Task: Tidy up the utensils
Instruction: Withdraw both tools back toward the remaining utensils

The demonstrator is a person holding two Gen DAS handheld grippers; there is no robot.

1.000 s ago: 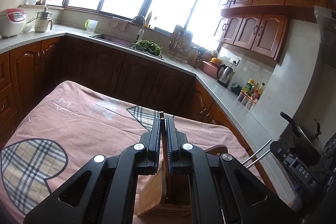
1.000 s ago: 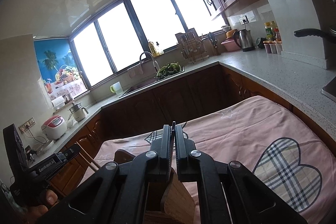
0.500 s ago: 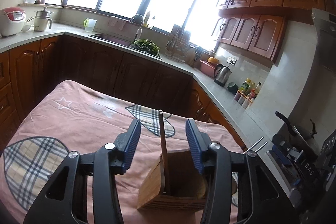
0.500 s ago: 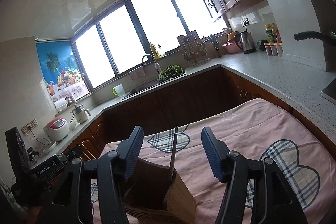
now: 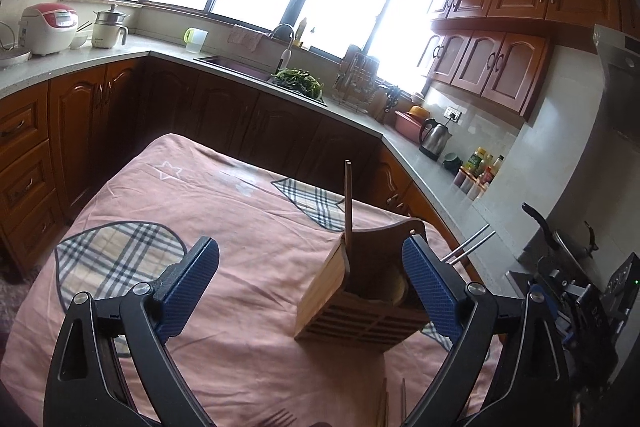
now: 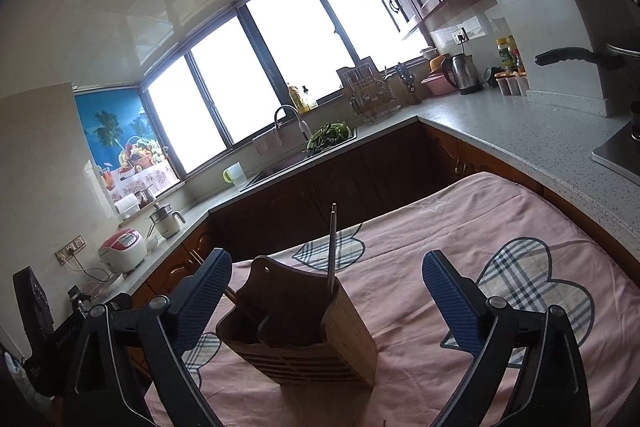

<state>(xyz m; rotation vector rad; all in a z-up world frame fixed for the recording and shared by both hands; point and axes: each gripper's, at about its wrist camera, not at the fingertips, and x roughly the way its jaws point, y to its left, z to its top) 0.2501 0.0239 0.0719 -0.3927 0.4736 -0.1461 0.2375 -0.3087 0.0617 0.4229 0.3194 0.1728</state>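
A wooden utensil holder (image 5: 360,291) stands on the pink cloth; it also shows in the right wrist view (image 6: 304,327). A pair of brown chopsticks (image 5: 348,203) stands upright in it, also seen in the right wrist view (image 6: 331,247). My left gripper (image 5: 312,287) is open and empty, its right finger beside the holder. My right gripper (image 6: 328,299) is open and empty, with the holder between its fingers. Metal chopsticks (image 5: 468,247) stick out behind the holder. Loose chopsticks (image 5: 394,403) and a fork (image 5: 280,418) lie at the bottom edge.
The table wears a pink cloth with plaid hearts (image 5: 240,227). Kitchen counters with cabinets (image 5: 100,115) wrap around behind, with a sink (image 5: 240,63), a kettle (image 5: 434,139) and a rice cooker (image 5: 48,27). The right gripper's body (image 5: 580,307) is at the right.
Both grippers opened, letting go of the chopsticks, which now stand in the holder. Both have pulled back and up a little from the holder.
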